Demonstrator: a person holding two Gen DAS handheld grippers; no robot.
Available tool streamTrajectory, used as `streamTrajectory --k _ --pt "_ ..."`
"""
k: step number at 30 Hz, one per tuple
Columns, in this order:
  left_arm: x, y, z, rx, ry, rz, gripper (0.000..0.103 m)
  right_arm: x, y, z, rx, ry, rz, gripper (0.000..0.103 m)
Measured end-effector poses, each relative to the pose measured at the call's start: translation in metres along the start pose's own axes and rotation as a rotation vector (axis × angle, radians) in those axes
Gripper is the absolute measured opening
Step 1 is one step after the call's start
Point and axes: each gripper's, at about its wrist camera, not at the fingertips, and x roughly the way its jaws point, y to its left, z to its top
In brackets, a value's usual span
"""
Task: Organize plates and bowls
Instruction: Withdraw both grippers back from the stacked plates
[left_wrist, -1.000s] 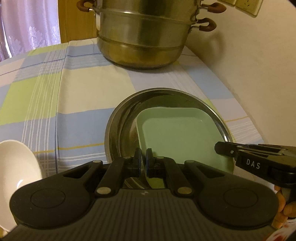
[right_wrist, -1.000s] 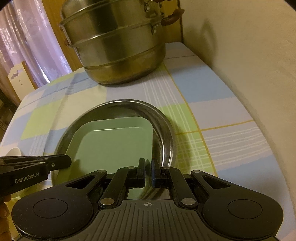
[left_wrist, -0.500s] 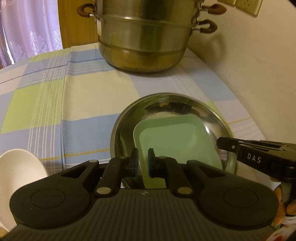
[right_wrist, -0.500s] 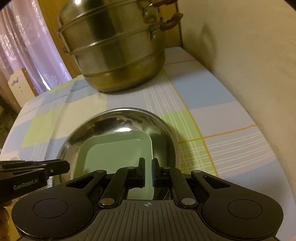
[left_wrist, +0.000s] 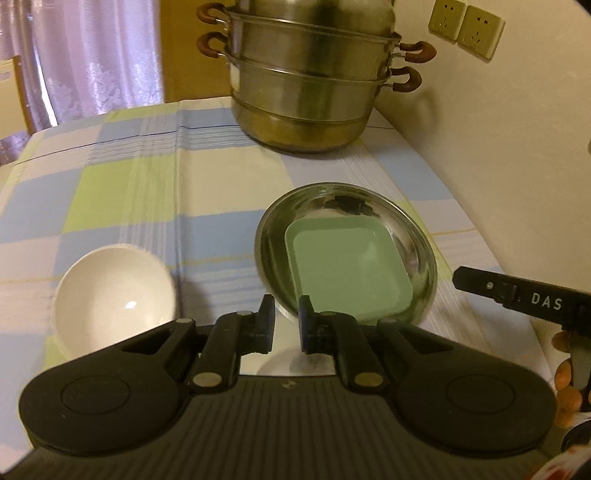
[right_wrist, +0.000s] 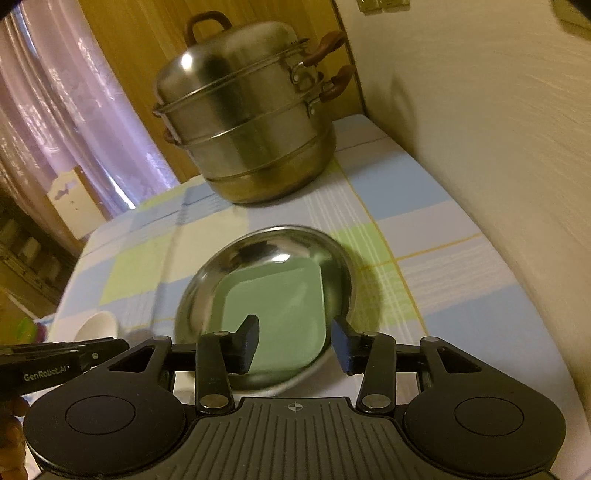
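Both grippers are held above the near edge of the checked tablecloth (left_wrist: 155, 192), pitched downward toward the dishes. The left gripper (left_wrist: 286, 322) is seen with its jaws parted by a narrow gap and nothing between the pads; its jaws have just been opening. The right gripper (right_wrist: 293, 341) is seen with its jaws well apart, the pads clear of any object, and its jaws have likewise just been opening, much further than the left. In the left wrist view the right gripper's body is visible at the right margin, with fingers (left_wrist: 563, 376) of the holding hand wrapped below it; in the right wrist view the left gripper's body is visible at the left margin. The green square plate (left_wrist: 347, 271) is lying inside the round steel plate (left_wrist: 421, 254), which rests on the tablecloth near the wall (left_wrist: 517, 147). The white bowl (left_wrist: 114, 295) is standing on the cloth to the left of the steel plate, apart from it. The stacked steel steamer pot (left_wrist: 310, 92) is at the far end of the table. Compared with one second ago, both sets of jaws, then pressed together at the near rim of the stacked plates, are now released, and both cameras are drawn up and back: the plates appear smaller and farther off, more of the bowl is exposed, and the pot is seen nearly whole.
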Motion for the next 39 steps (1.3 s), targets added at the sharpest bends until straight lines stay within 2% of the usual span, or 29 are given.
streamTrajectory --k 10,15,23,39 --pt "-0.072 -0.003 -0.053 -0.047 -0.015 0.041 0.014 -0.055 -0.001 -0.037 -0.014 0.051 0.049 0.046" --pt "-0.096 -0.007 -0.08 -0.075 -0.014 0.063 0.014 -0.074 0.0 -0.055 -0.035 0.069 0.067 0.052" --pt "-0.119 -0.008 -0.113 -0.127 -0.006 0.104 0.018 -0.091 0.006 -0.078 -0.07 0.107 0.099 0.063" --pt "-0.144 -0.007 -0.159 -0.18 0.022 0.132 0.018 -0.1 0.019 -0.111 -0.131 0.173 0.126 0.064"
